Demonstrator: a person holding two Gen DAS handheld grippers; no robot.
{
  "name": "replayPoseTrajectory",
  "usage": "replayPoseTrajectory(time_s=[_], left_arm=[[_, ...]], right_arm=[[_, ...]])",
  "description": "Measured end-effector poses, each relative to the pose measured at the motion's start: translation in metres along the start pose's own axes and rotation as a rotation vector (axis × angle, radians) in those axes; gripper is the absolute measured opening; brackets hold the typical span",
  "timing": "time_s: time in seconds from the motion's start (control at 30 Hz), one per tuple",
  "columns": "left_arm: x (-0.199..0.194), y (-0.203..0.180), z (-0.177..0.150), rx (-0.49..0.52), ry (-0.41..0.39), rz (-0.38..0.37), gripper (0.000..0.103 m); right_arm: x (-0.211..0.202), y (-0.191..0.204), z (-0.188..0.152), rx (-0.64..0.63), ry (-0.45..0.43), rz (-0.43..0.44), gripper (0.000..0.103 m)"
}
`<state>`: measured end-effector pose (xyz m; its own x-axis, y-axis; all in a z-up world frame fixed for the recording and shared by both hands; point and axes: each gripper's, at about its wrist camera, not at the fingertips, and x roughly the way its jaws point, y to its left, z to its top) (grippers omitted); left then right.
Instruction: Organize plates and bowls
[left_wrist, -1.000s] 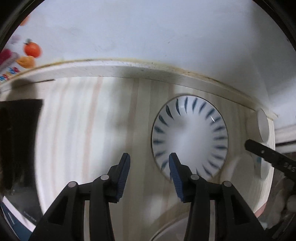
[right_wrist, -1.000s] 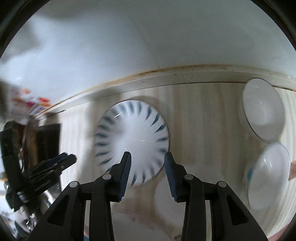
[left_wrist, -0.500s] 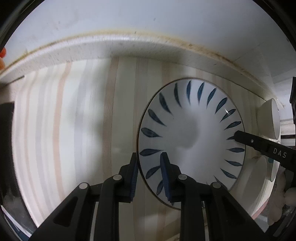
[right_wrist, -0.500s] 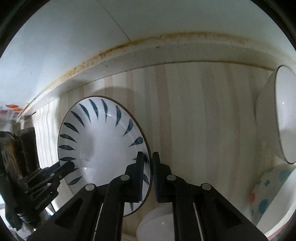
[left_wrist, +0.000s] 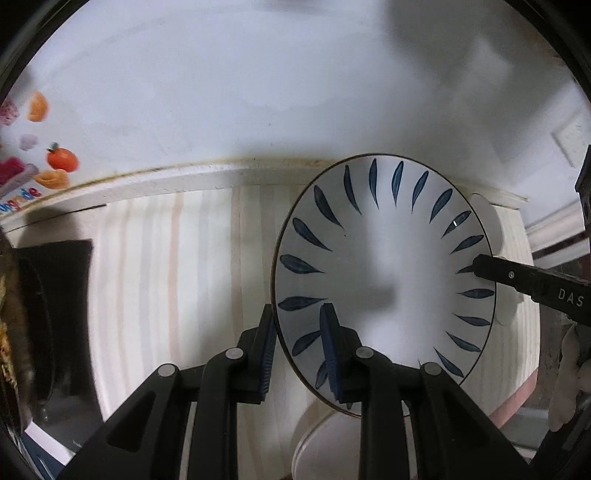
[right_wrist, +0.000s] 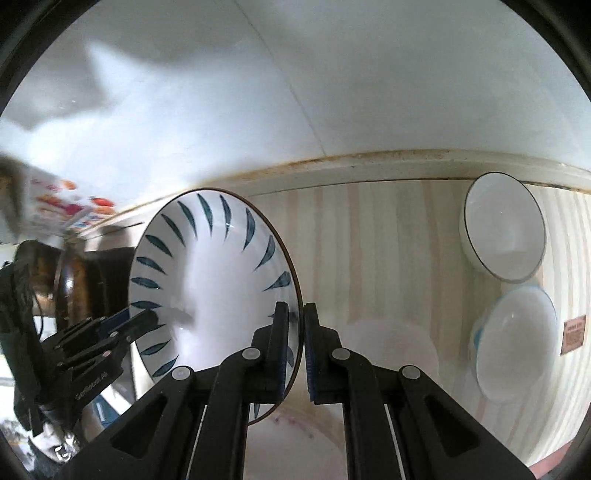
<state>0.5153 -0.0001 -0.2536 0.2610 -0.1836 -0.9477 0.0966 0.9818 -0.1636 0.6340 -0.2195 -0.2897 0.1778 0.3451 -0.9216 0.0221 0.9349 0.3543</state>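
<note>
Lifted off the counter (left_wrist: 166, 258), leaf-patterned plate (left_wrist: 384, 280) hides the bowl behind.

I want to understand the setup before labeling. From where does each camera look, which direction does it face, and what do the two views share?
Left wrist: sits on the left gripper, looks forward along its fingers over the striped table to the wall; fingers grip the leaf-pattern plate rim.
Right wrist: sits on the right gripper, faces the same wall; fingers pinch the plate's opposite rim, white bowl to the right.
Shared: the same plate, table, and each other's gripper.
</note>
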Motion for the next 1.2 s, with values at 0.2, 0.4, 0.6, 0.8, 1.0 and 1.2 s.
replayPoseTrajectory(time_s=[0.2, 0.4, 0.6, 0.8, 1.0, 1.2], left_arm=[[-0.031, -0.010, -0.031, 0.024, -0.017, -0.011, 0.021], [-0.035, -0.017, -0.078, 0.039, 0.024, -0.025, 0.021], [-0.014, -0.019, -0.117, 0.059, 0.096, -0.018, 0.021], [0.016, -0.022, -0.137, 0.072, 0.172, -0.002, 0.021], [0.042, -0.023, -0.144, 0.094, 0.230, 0.016, 0.021], [0.056, -0.029, -0.145, 0.117, 0.254, 0.037, 0.021]], right_arm=[[-0.030, 0.020, -0.053, -0.017, -0.022, 0.023, 0.009], [-0.043, 0.009, -0.123, -0.009, -0.004, 0.045, 0.009], [-0.022, -0.014, -0.178, 0.030, 0.060, 0.066, 0.009], [0.016, -0.031, -0.219, 0.071, 0.121, 0.067, 0.009], [0.044, -0.044, -0.244, 0.094, 0.159, 0.056, 0.009], [0.057, -0.053, -0.255, 0.098, 0.181, 0.038, 0.009]])
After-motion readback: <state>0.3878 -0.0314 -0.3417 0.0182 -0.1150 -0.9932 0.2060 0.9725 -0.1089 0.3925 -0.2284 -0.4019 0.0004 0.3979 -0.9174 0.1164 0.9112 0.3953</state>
